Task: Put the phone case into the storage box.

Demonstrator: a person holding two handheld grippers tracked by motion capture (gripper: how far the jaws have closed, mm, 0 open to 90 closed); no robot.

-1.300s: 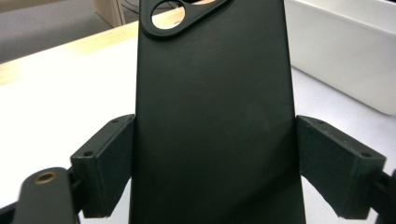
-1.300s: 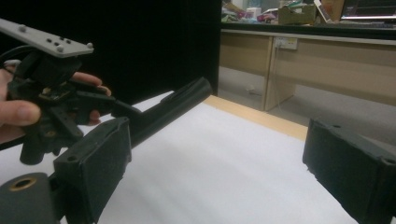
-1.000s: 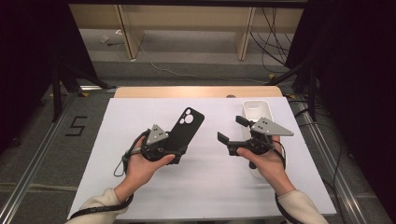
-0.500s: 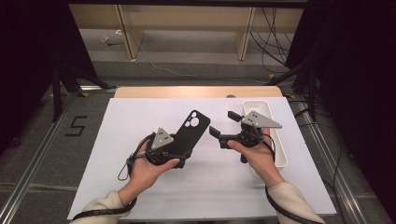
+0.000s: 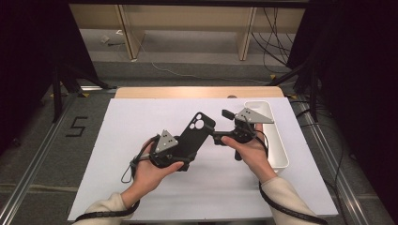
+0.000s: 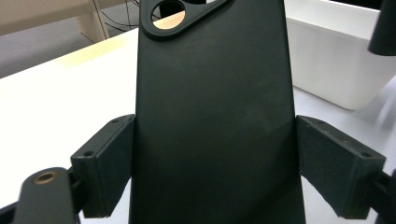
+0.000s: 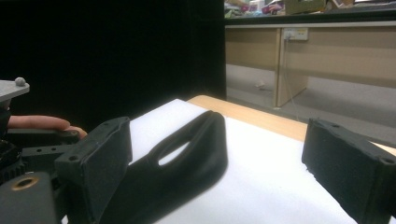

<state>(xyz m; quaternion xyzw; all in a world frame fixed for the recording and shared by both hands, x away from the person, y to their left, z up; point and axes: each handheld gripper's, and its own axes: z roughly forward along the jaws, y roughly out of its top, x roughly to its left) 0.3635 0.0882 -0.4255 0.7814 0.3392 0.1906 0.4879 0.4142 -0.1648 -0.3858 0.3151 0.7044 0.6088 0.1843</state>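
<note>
As seen from the high view: left gripper (image 5: 184, 151) and right gripper (image 5: 218, 125) are both held above the worktop (image 5: 141, 117), near its middle.
High view, phone case: black phone case (image 5: 195, 136) is clamped at its lower end in the left gripper and slants up and away, camera cut-out end farthest from the person.
High view, right gripper: it sits just beside the camera end of the case, with its jaws pointing toward the case; contact cannot be told from here.
High view, tray: white tray (image 5: 277, 140) lies on the worktop at the right edge, beyond the right hand (image 5: 248, 150).
Left gripper view, grip: left gripper (image 6: 215, 168) is closed on the phone case (image 6: 215, 116); both pads press on its long side edges.
Left gripper view, case: it stands upright between the jaws, camera cut-out at the top.
Left gripper view, background: white tray (image 6: 336, 60) at upper right.
Right gripper view, state: right gripper (image 7: 219, 168) stands wide apart, unclamped.
Right gripper view, case: camera end of the phone case (image 7: 187, 158) lies between the jaws, close against the left-hand pad and well apart from the other.
</note>
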